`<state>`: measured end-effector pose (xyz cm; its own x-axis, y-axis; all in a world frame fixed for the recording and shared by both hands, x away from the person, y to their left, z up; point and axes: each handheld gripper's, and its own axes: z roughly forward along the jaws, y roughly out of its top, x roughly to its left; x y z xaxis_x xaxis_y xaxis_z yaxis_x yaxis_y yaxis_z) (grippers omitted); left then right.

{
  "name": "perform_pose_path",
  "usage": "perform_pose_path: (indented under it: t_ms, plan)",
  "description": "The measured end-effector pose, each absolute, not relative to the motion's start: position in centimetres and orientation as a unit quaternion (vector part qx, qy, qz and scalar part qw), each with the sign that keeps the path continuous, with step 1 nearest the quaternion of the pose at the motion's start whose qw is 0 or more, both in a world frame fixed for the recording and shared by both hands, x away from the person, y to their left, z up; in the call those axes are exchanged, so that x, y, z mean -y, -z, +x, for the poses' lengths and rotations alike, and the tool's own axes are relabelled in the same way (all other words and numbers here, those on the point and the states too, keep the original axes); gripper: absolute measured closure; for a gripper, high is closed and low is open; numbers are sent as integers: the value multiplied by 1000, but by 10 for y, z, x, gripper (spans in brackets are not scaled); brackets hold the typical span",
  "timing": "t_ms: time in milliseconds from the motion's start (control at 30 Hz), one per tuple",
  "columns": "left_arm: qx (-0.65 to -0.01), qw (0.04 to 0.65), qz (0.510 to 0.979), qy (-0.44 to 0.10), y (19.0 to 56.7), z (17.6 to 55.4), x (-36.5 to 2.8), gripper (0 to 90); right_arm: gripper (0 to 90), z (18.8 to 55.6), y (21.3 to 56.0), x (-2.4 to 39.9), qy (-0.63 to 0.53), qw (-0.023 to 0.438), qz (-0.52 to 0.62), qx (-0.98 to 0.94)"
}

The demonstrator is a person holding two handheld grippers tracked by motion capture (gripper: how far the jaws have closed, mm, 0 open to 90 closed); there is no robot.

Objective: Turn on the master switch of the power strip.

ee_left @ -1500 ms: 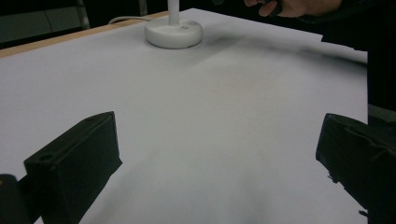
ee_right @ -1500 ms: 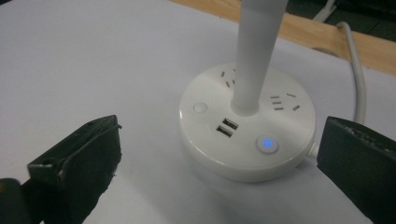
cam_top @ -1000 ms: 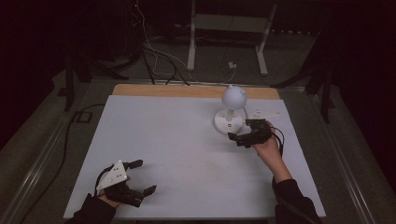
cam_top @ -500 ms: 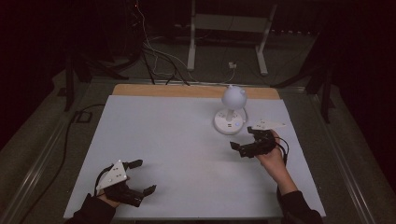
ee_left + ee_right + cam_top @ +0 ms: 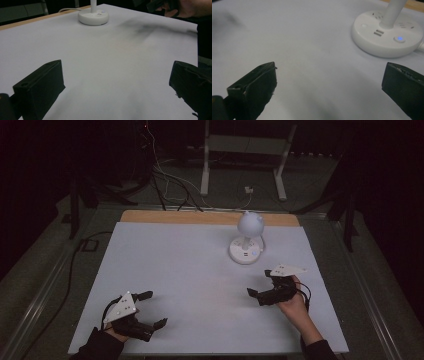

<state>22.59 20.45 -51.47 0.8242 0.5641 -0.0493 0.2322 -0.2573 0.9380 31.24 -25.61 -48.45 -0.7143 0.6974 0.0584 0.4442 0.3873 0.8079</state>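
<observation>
High view | right gripper (image 5: 257, 289) jaws wide, lamp (image 5: 247, 241) near beyond | left gripper (image 5: 152, 309) jaws wide

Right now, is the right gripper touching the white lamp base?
Apart. In the high view, bare table separates the right gripper from the lamp base; the right gripper view shows its jaws open with the base beyond them.

This is a dim lab or recording room, not a home. A bare white tabletop (image 5: 200, 285) with a wooden edge strip (image 5: 200, 217) at 12 o'clock stands on grey carpeted floor (image 5: 45, 270). Beyond it, at 12 o'clock, loose cables (image 5: 165, 175) trail past the white metal legs of a stand (image 5: 242, 160). Dark stand legs (image 5: 80, 195) rise at 10 o'clock. A white desk lamp (image 5: 247, 240) with sockets in its base sits toward 1 o'clock.
</observation>
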Motion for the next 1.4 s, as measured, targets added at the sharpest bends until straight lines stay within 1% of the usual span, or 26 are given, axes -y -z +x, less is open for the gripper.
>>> perform_pose_path:
  t_ms: [400, 500, 600, 900, 1033, 1400]
  plan:
    - [-253, 553, 780, -148, 515, 226, -204, 2, 0, 289, 500, 265, -413, 150, 339, -832]
    - [-253, 553, 780, -149, 515, 225, -204, 2, 0, 279, 501, 271, -413, 159, 334, -832]
    - [-253, 553, 780, -149, 514, 225, -204, 2, 0, 272, 504, 276, -411, 149, 341, -832]
    - [-253, 554, 779, -149, 514, 225, -204, 2, 0, 257, 510, 295, -402, 154, 344, -834]
    - [-252, 553, 780, -149, 514, 225, -204, 2, 0, 252, 511, 301, -411, 145, 346, -831]
    - [-250, 551, 782, -150, 514, 224, -204, 2, 0, 236, 514, 320, -400, 162, 353, -830]
